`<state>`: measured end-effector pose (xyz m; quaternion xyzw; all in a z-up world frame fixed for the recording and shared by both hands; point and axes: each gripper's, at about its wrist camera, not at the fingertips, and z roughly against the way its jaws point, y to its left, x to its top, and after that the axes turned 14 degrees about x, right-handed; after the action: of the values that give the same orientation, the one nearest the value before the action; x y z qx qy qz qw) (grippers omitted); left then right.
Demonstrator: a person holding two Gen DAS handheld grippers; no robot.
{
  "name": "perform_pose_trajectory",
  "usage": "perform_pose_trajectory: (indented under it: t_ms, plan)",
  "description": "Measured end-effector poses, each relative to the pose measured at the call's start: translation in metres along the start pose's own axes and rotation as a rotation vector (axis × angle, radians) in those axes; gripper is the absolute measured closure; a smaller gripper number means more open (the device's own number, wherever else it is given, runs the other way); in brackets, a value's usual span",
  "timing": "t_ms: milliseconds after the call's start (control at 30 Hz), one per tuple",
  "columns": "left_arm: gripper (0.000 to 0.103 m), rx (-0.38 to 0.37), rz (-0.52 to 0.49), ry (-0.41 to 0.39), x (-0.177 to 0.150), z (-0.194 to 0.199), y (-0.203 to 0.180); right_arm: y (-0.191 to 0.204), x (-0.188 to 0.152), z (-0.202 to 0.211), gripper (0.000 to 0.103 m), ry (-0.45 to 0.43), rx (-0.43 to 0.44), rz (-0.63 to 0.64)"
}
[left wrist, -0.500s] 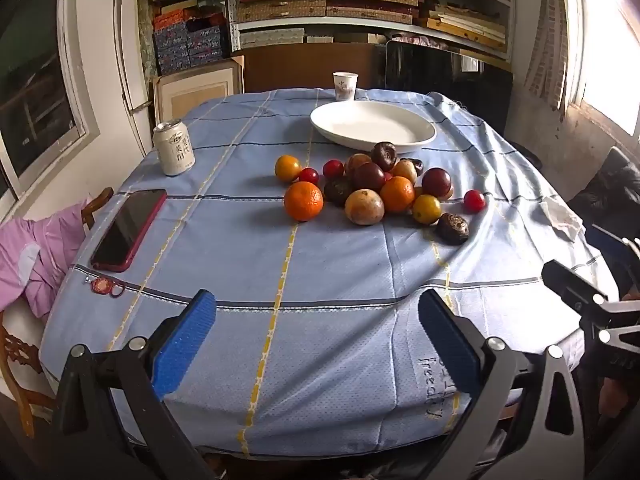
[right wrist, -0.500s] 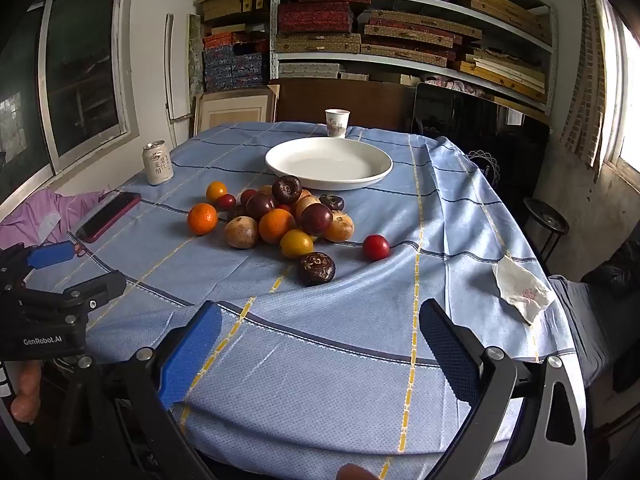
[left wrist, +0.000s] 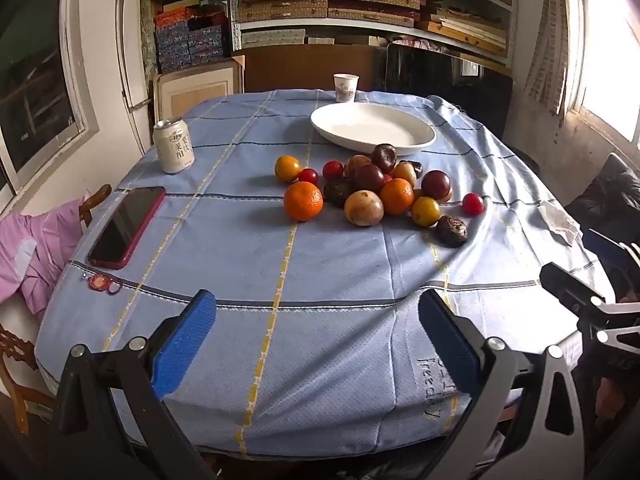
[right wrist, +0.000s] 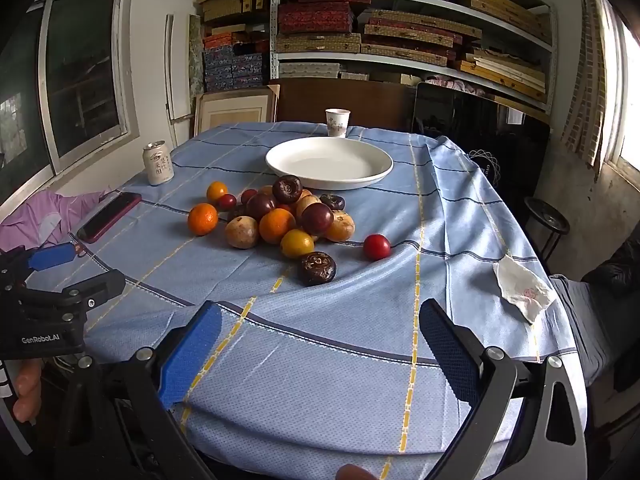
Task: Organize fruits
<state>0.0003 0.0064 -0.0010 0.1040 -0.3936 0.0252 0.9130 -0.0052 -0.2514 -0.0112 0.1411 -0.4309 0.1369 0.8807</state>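
Nearest, the left tool [left wrist: 316, 336] hovers above the near edge of the desk [left wrist: 336, 272], its blue pads spread wide with only the blue checked cloth between them. Likewise the right tool [right wrist: 320, 340] gapes fully apart over the cloth, gripping nothing; the left tool's black body shows at the left edge of the right wrist view, with fingertips of a hand [right wrist: 26, 394] below it. Beyond, a red phone [left wrist: 128, 226] lies near the left edge, and a crumpled white tissue [right wrist: 522, 290] lies toward the right edge. Mid-desk sits the heap of fruits [left wrist: 372, 190]: oranges, dark plums, brownish round ones, small red ones, touching one another. A dark wrinkled fruit [right wrist: 318, 268] and a red one [right wrist: 377, 246] lie just apart on the near right. Behind the heap stands a white plate [left wrist: 372, 128], bare, with a drink can [left wrist: 173, 151] off to the left and a paper cup [left wrist: 346, 87] furthest back, before the stacked shelves.
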Motion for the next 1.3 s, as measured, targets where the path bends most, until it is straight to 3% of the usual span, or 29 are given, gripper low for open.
perform_pose_trajectory:
  t_ms: [1300]
  plan:
    - [0.004, 0.025, -0.007, 0.007, -0.0008, -0.0020, 0.0007, 0.0030, -0.0006, -0.0009, 0.003, 0.000, 0.001, 0.000]
